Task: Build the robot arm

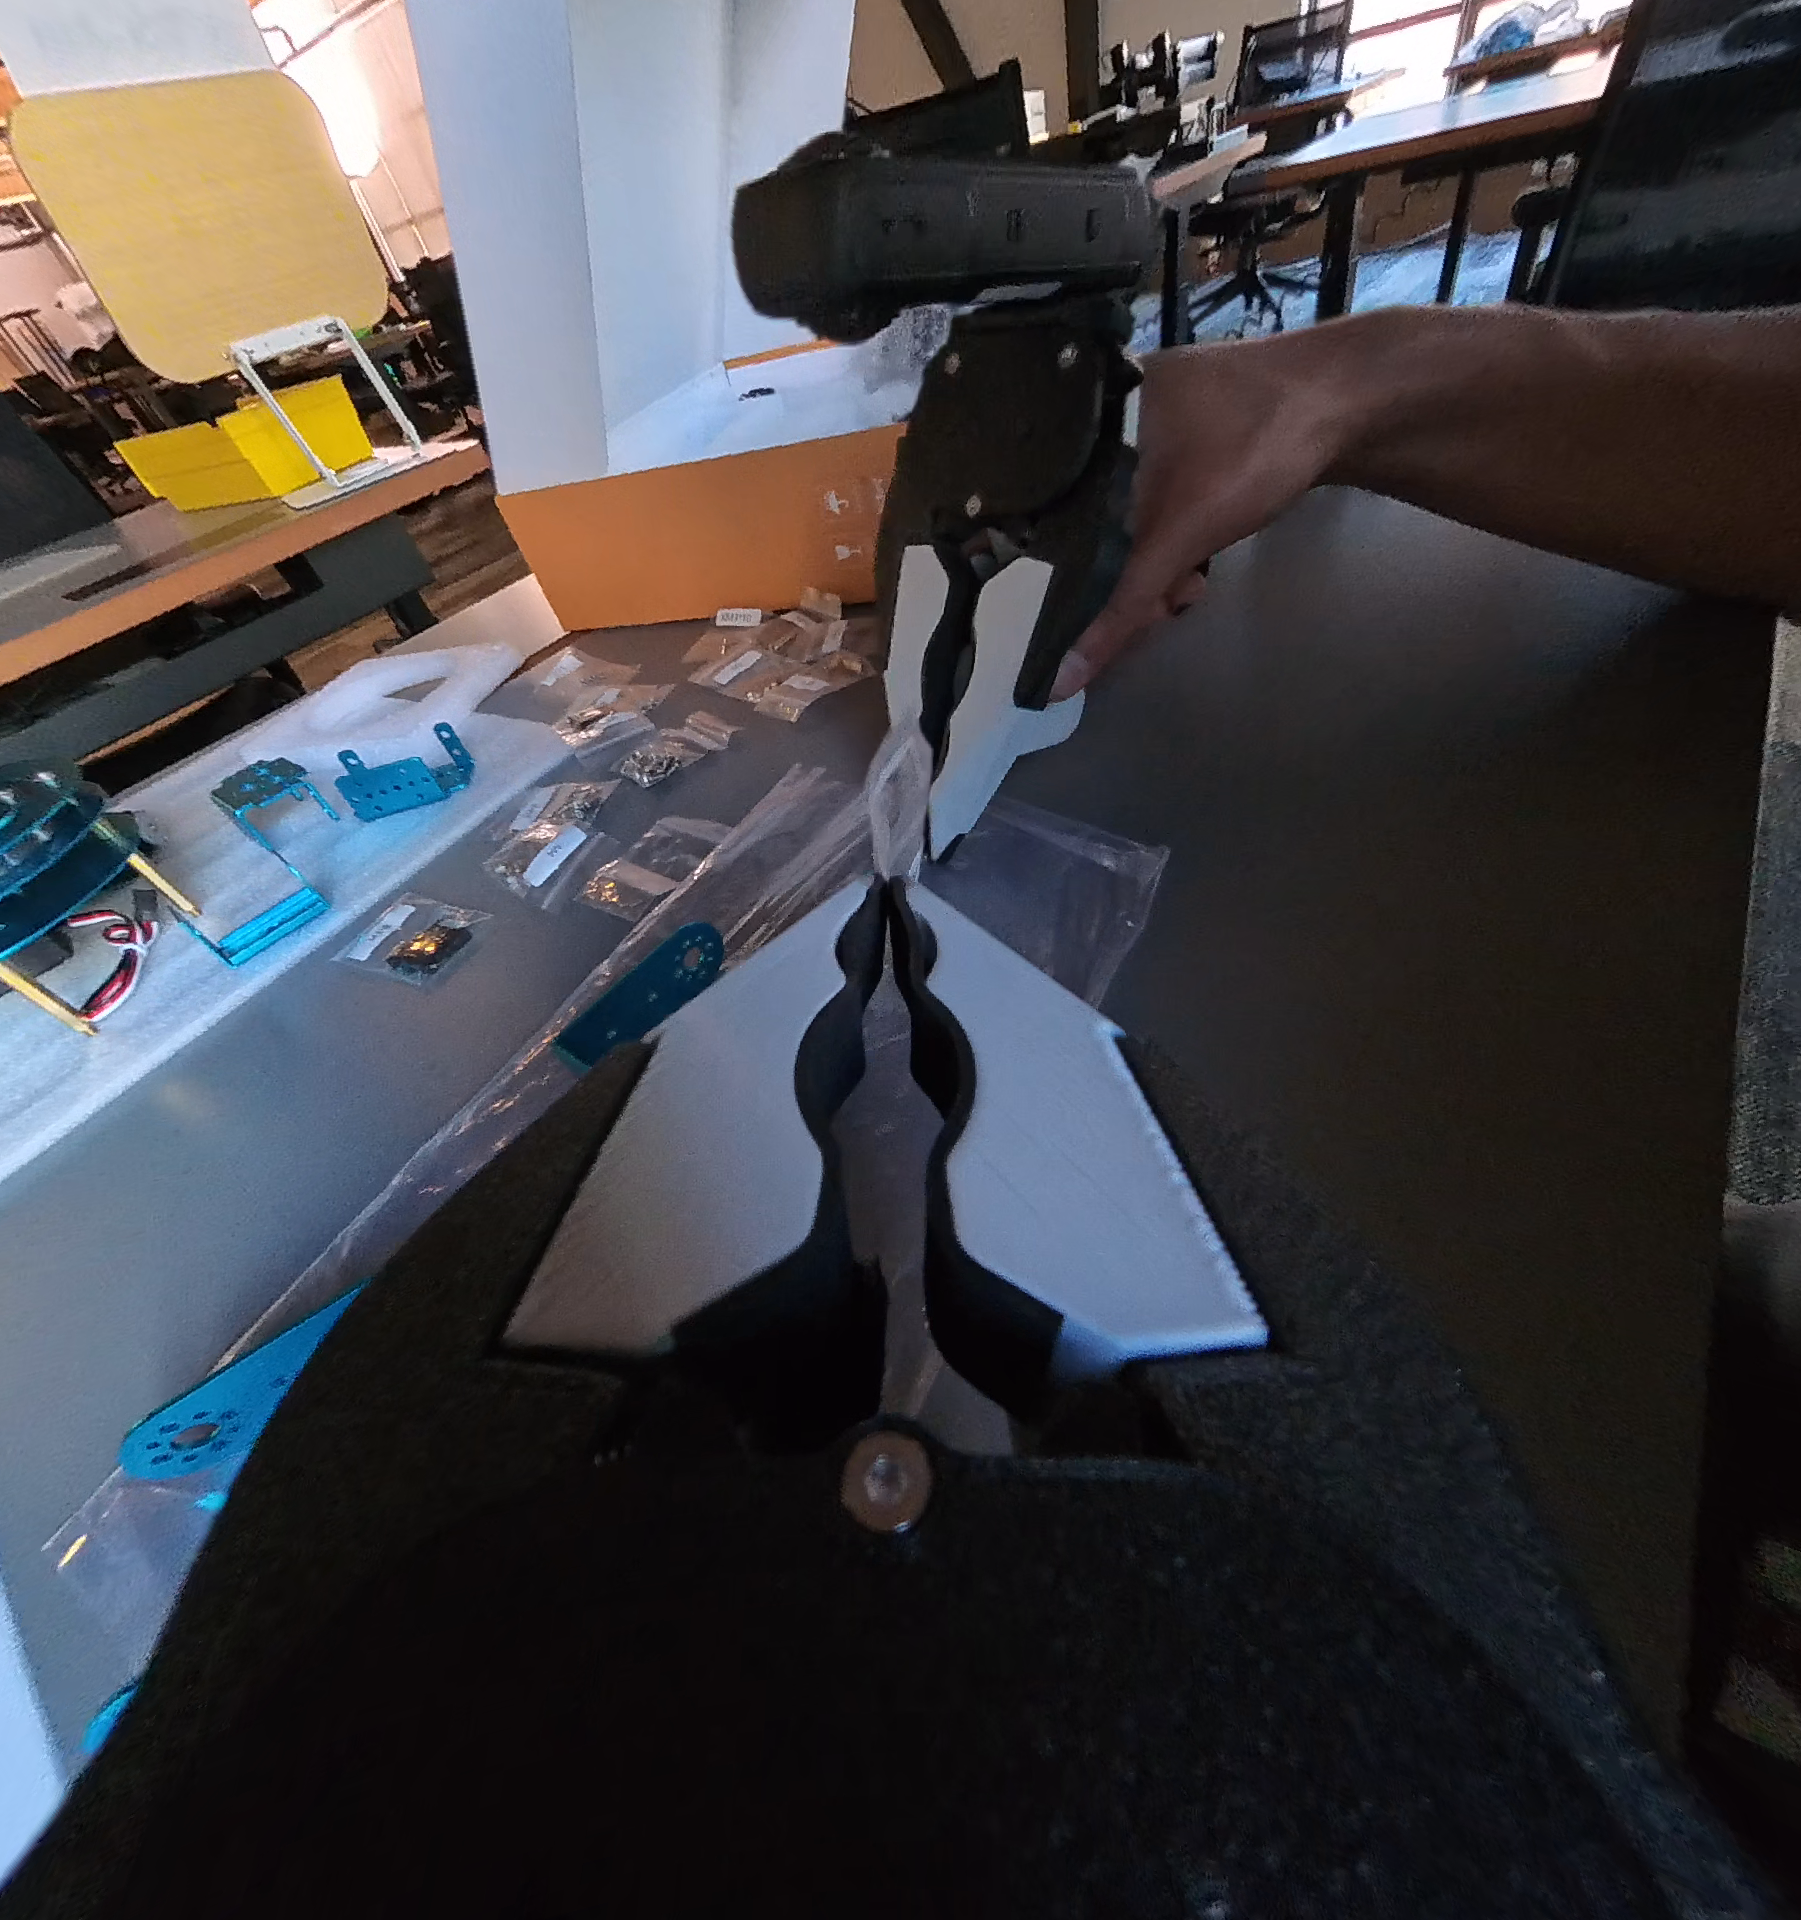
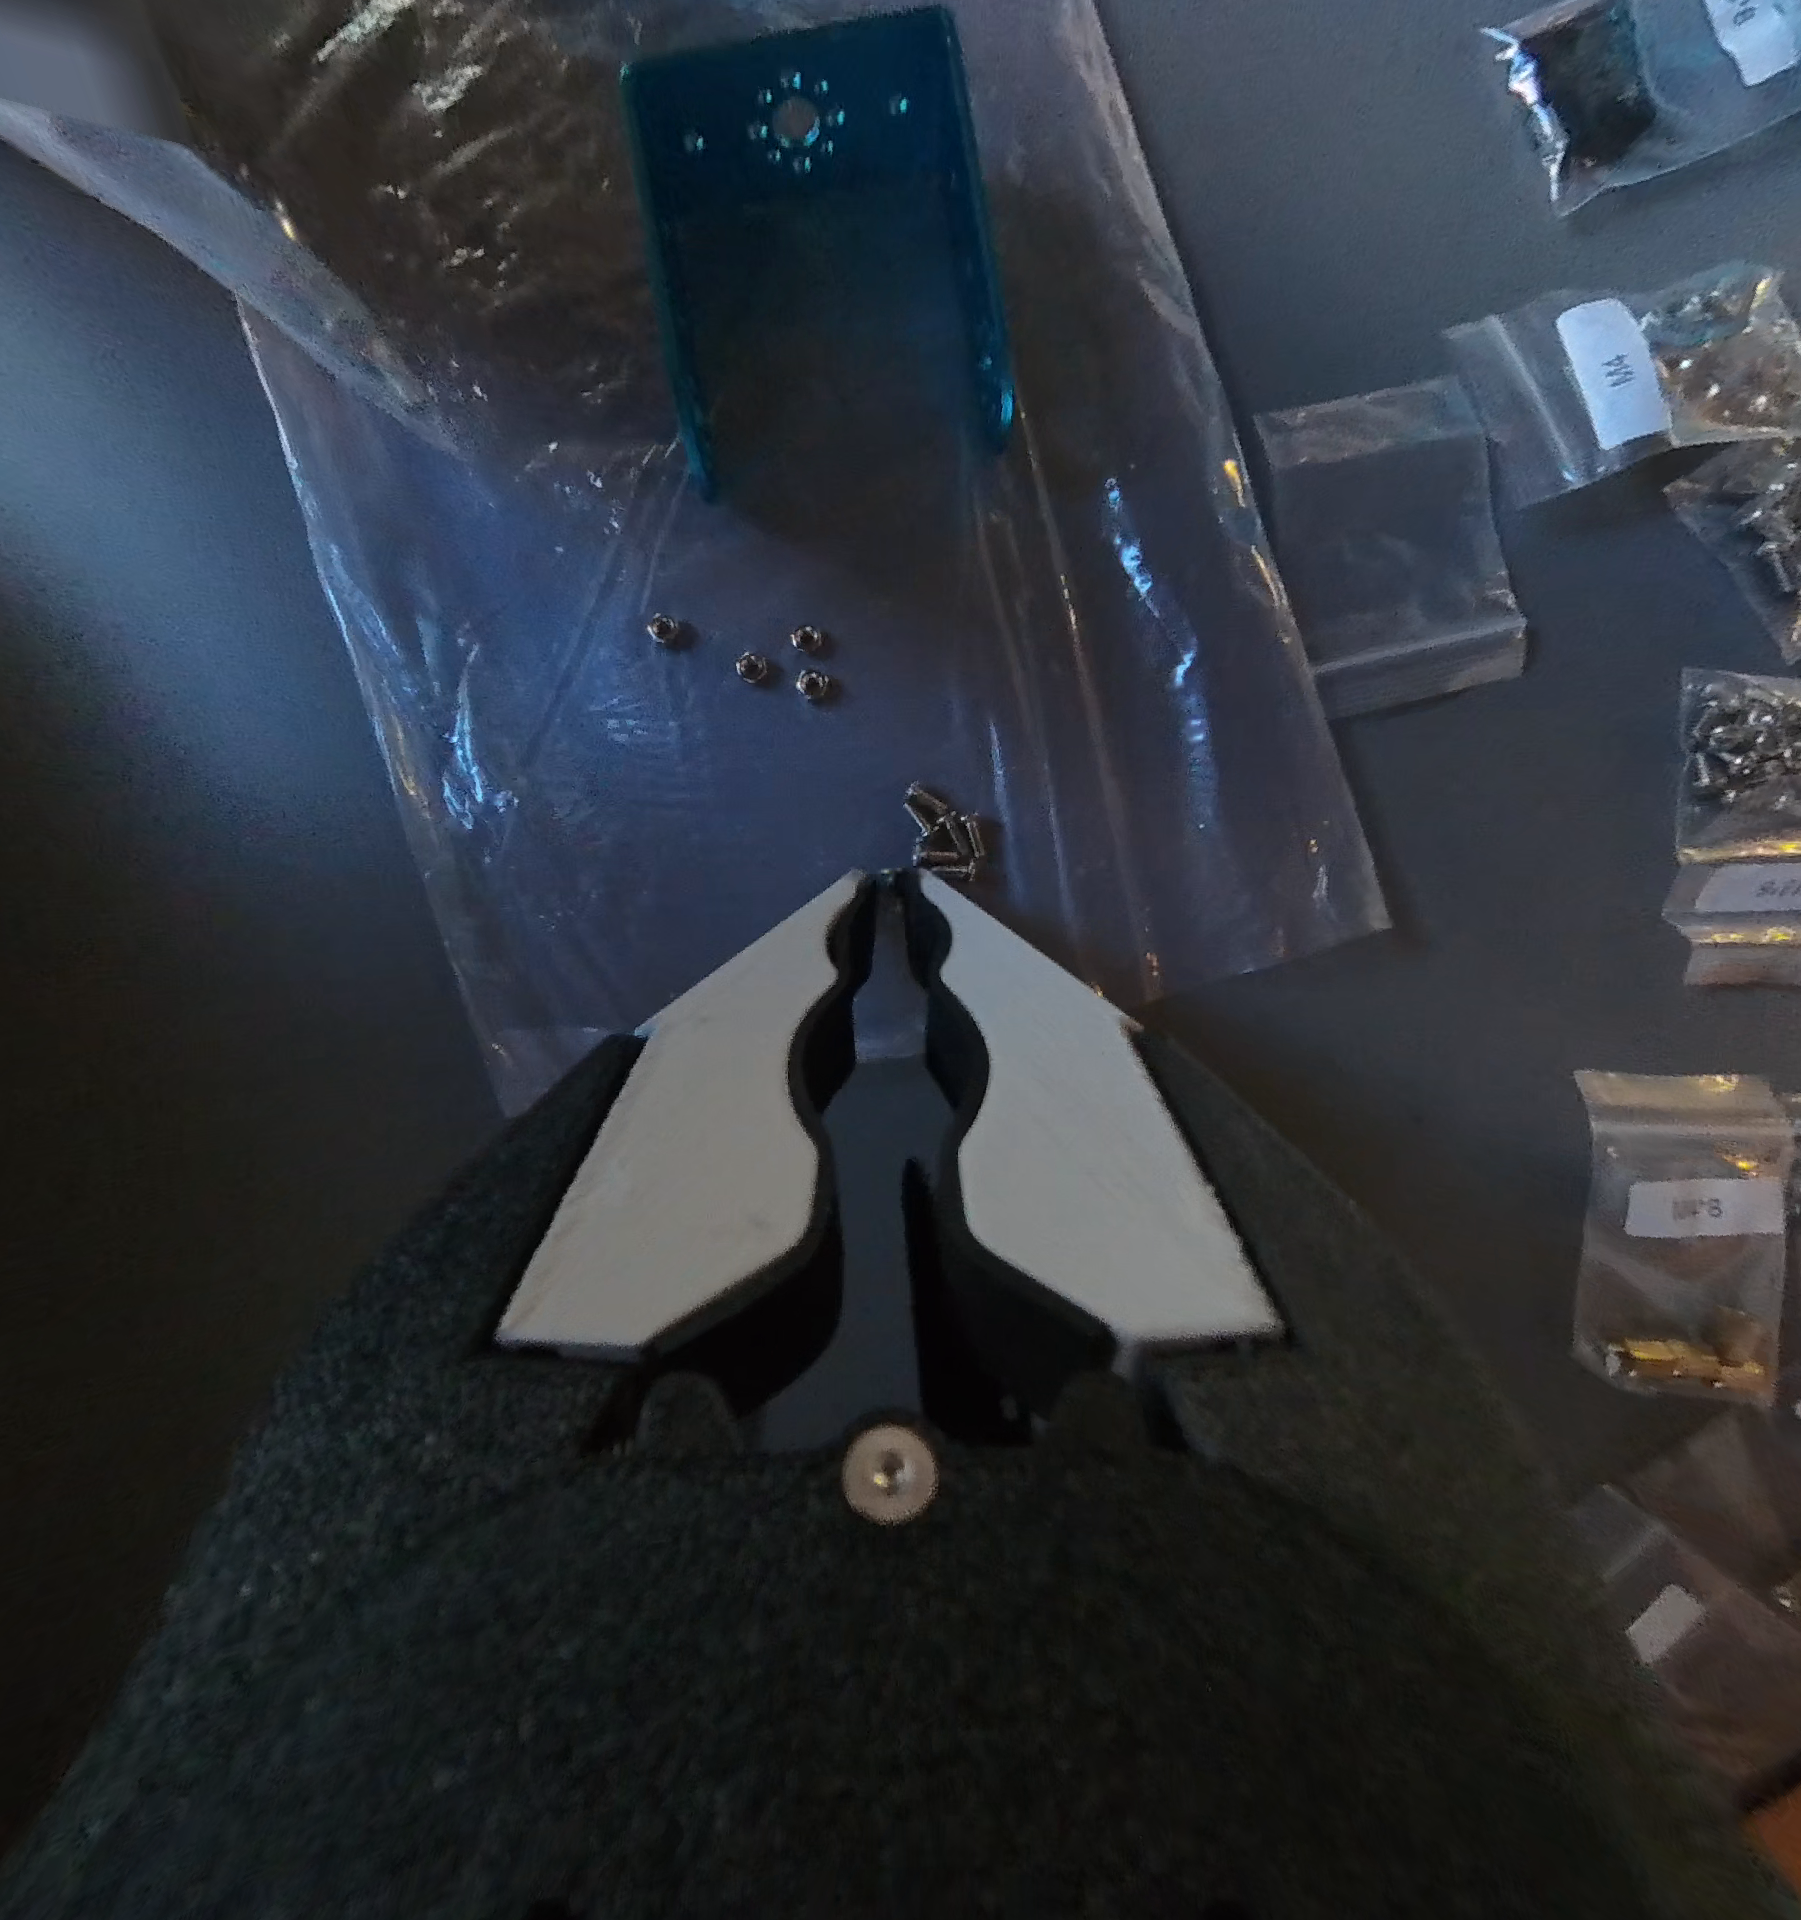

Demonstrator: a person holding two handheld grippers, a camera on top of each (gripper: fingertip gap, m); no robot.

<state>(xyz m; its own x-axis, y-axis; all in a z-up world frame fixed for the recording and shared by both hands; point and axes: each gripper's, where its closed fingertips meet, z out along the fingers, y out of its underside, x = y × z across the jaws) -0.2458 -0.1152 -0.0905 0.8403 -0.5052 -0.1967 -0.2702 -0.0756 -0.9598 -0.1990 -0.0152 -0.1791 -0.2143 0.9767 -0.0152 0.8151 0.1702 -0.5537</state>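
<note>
I am clenching my left gripper (image 1: 888, 891) on a small clear bag (image 1: 898, 790): the film is running down the whole slot between my two jaws and sticking out just past the tips. Directly ahead of those tips my right gripper (image 2: 888, 883) is hanging point-down, a hand (image 1: 1187, 488) wrapped around its grip, and its white fingers (image 1: 1000, 727) are sitting right against the far end of the same bag. Its jaws are drawn together until the tips are meeting; whether they are pinching the film or something tiny, I cannot tell.

Just beyond the right tips, a little to their right, a cluster of small screws (image 2: 943, 831) is lying on a large clear plastic sleeve (image 2: 1135, 727). Farther ahead on that sleeve four nuts (image 2: 771, 660) are sitting close together, and farther still a blue bracket (image 2: 823, 260) with a ring of holes is resting flat. Well off to the right of those jaws, labelled packets of hardware (image 2: 1685, 1226) are spreading across the dark table (image 2: 96, 935).

To the left of my left jaws another blue plate (image 1: 647, 997) is lying near them, with more blue brackets (image 1: 402, 774) farther left on white foam, and an orange box (image 1: 709, 530) is standing far ahead
</note>
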